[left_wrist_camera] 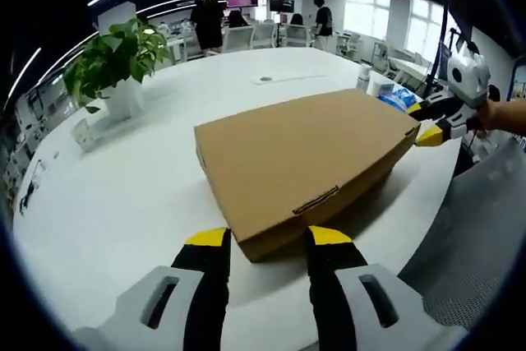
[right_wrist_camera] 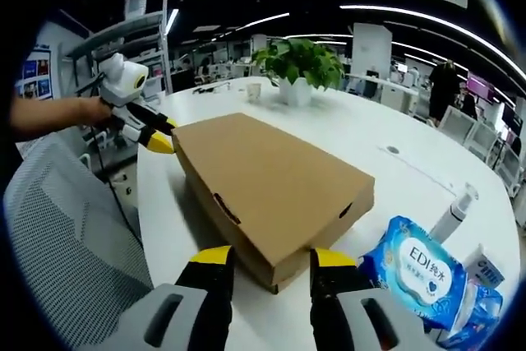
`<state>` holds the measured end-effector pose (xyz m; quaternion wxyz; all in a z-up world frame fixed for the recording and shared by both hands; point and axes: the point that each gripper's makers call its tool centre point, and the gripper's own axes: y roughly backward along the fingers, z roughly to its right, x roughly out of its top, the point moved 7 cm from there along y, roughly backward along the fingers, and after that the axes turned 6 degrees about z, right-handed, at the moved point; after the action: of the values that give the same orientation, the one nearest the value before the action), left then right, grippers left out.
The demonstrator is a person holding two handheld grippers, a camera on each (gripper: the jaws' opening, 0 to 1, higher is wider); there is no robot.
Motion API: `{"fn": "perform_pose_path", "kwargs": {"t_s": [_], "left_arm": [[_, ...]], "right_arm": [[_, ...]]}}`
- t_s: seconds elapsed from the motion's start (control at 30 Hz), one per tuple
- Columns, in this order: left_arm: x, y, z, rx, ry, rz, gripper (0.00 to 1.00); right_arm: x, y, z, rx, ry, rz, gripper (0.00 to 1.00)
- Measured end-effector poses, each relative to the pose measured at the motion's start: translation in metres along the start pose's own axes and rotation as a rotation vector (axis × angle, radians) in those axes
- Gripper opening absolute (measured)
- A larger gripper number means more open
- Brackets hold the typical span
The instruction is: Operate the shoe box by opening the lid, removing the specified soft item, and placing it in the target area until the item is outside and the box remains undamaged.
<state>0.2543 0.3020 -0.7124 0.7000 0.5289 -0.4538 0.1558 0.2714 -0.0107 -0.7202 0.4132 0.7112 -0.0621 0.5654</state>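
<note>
A closed brown cardboard shoe box lies flat on the round white table. One corner of it sits between the yellow tips of my open left gripper, at the bottom of the left gripper view. My right gripper is open at the box's opposite corner. In the right gripper view the box has its near corner between the spread tips of my right gripper. My left gripper, held by a hand, is at the far corner. The lid is down and the contents are hidden.
A potted plant stands on the table beyond the box. A blue wet-wipes pack and a white bottle lie close to the box. A grey mesh chair is at the table's edge. People stand far back.
</note>
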Motion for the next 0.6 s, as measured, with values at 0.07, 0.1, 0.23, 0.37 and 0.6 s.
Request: {"fn": "perform_pose_path", "kwargs": {"t_s": [0.07, 0.1, 0.23, 0.37, 0.6], "left_arm": [[-0.002, -0.002, 0.001, -0.001, -0.002, 0.003, 0.37], [-0.003, -0.003, 0.001, 0.003, -0.006, 0.002, 0.36], [-0.005, -0.005, 0.000, 0.006, -0.001, -0.005, 0.36], [-0.006, -0.008, -0.001, 0.005, -0.004, -0.011, 0.35], [0.000, -0.015, -0.005, 0.003, -0.009, -0.013, 0.35]], "right_arm": [[-0.001, -0.001, 0.000, -0.003, -0.003, 0.000, 0.34], [-0.002, 0.000, 0.000, -0.005, -0.004, 0.000, 0.34], [-0.004, -0.003, 0.001, -0.017, -0.004, -0.009, 0.32], [-0.008, -0.008, 0.001, -0.024, 0.002, -0.028, 0.31], [-0.005, -0.011, 0.006, -0.032, 0.006, -0.026, 0.31]]}}
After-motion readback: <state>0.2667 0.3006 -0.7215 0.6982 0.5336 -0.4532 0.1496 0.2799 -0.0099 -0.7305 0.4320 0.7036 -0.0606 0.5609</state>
